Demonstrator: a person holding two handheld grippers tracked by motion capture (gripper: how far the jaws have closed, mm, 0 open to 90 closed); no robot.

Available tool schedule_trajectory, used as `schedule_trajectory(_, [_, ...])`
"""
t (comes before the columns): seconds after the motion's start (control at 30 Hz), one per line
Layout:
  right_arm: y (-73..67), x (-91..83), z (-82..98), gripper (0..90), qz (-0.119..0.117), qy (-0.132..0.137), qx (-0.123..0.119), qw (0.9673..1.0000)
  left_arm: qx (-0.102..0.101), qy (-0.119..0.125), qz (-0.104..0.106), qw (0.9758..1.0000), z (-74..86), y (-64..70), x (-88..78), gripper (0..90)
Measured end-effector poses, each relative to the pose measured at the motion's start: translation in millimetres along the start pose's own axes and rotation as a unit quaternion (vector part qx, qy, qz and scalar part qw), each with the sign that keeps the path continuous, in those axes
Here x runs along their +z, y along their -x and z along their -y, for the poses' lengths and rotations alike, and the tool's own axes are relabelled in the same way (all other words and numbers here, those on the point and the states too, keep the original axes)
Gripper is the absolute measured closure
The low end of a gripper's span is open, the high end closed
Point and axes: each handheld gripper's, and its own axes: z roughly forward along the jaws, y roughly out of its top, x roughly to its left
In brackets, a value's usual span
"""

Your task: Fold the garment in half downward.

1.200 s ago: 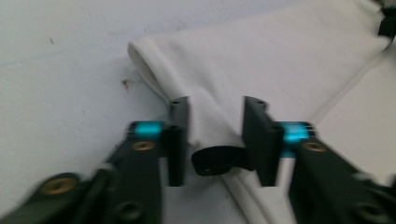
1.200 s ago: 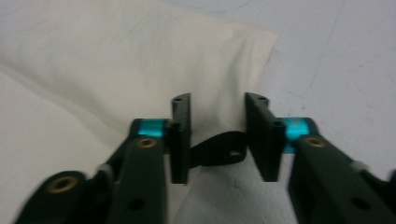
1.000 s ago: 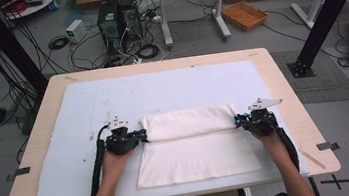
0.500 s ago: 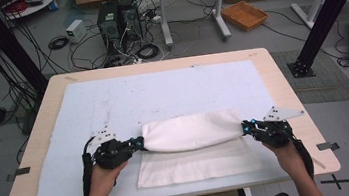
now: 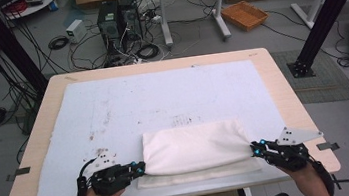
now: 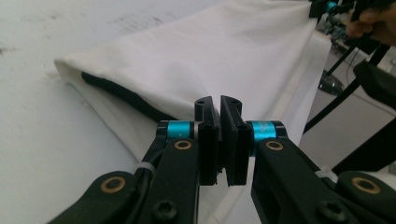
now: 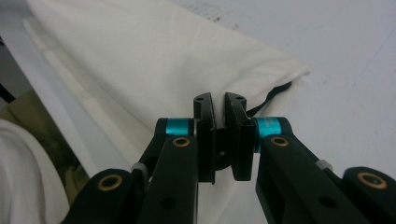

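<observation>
While the white cloth [image 5: 195, 148] lies across the lower centre of the high view, its long axis runs left to right between the two tongs. The left gripper [image 5: 140, 168] pinches its lower-left corner and the right gripper [image 5: 255, 149] its lower-right corner, both jaws clamped narrow on fabric. Each hand is equally near its own end, with the folded edge sagging toward the table's [image 5: 281, 85] bottom rim.

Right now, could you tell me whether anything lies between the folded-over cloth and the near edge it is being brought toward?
Nothing visible does. The left gripper and right gripper are shut on the ends of the white cloth, and only the cloth's own lower layer lies on the blue mat ahead of the fold.
</observation>
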Motion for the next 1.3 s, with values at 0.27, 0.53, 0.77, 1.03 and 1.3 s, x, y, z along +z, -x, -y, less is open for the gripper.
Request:
schedule_trajectory(0.27, [-8.1, 0.4, 11.4, 82.8, -0.006, -0.049, -0.008, 0.9987, -0.007, -0.028, 0.015, 0.9995, 11.6, 0.2, -1.5, 84.0])
schedule_trajectory(0.53, [-1.5, -1.5, 3.7, 43.3, 0.045, -0.013, 0.023, 0.9986, -0.015, 0.027, -0.029, 0.9991, -10.1, -12.9, -7.2, 48.9])
schedule_trajectory(0.77, [27.5, 16.6, -17.9, 33.7, 0.111, 0.022, 0.063, 0.9915, -0.031, 0.05, -0.108, 0.9924, -45.0, -46.2, 16.8, 39.8])
schedule_trajectory(1.03, [64.6, 83.1, -34.1, 40.9, 0.099, -0.018, 0.106, 0.9892, -0.076, -0.021, -0.135, 0.9877, -47.7, -82.1, 62.6, 39.6])
schedule_trajectory(1.3, [70.2, 103.5, -28.7, 66.4, 0.055, -0.071, 0.107, 0.9903, -0.064, -0.049, -0.125, 0.989, -43.2, -83.6, 70.6, 60.9])
